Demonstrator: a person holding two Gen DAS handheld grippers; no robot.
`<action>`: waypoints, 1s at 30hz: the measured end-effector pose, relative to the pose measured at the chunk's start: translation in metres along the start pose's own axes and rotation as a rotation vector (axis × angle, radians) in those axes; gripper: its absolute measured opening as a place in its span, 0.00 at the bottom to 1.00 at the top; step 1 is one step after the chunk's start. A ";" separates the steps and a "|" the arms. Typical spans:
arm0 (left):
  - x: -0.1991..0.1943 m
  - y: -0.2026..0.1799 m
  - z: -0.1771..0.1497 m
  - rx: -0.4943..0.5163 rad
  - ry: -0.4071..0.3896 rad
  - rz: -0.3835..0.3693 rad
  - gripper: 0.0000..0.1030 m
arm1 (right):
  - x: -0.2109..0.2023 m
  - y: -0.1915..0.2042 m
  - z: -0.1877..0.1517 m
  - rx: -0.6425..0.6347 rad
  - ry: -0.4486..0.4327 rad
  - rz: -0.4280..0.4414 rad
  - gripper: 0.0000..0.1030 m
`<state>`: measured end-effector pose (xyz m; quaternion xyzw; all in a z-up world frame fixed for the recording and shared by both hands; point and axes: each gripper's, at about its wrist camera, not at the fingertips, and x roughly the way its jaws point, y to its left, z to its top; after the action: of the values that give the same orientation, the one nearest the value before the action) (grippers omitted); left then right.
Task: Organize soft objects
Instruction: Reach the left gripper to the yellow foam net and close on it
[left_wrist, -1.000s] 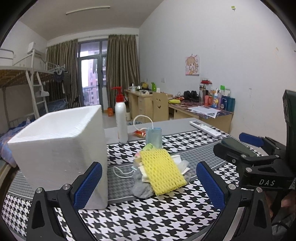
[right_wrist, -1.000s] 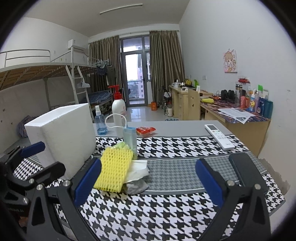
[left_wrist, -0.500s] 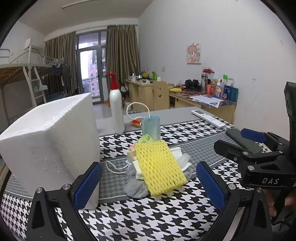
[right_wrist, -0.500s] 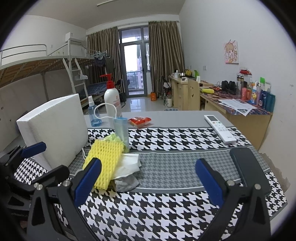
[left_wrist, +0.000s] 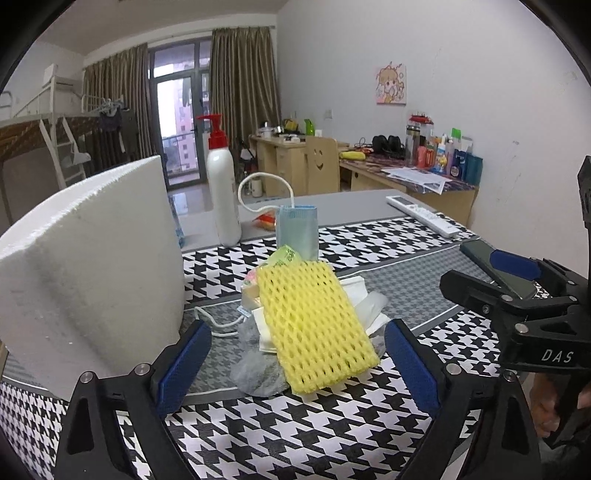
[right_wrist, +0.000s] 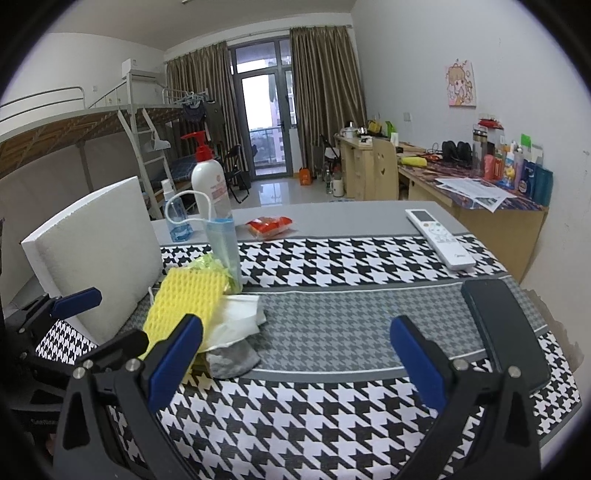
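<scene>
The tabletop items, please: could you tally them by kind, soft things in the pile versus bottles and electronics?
Soft things: 4 (yellow foam net, white tissue, grey cloth, blue face mask)
Bottles: 2 (pump bottle, small spray bottle)
Electronics: 2 (remote, phone)
Total: 8

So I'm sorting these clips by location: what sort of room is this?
Most likely a student dorm room: a raised bunk bed with a ladder stands on the left, and wooden desks crowded with bottles line the right wall.
</scene>
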<state>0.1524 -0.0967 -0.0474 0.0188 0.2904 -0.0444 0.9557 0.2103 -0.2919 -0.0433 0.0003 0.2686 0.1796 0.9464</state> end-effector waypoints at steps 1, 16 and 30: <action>0.002 0.000 0.000 -0.001 0.005 -0.002 0.91 | 0.001 -0.002 0.000 0.003 0.003 -0.002 0.99; 0.032 0.000 -0.002 -0.041 0.131 -0.038 0.79 | 0.016 -0.009 0.018 -0.019 0.031 -0.013 0.99; 0.047 -0.001 -0.005 -0.089 0.202 -0.101 0.64 | 0.033 0.000 0.038 -0.083 0.053 0.003 0.99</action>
<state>0.1882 -0.1005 -0.0774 -0.0340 0.3876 -0.0773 0.9179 0.2555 -0.2767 -0.0270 -0.0436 0.2859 0.1920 0.9378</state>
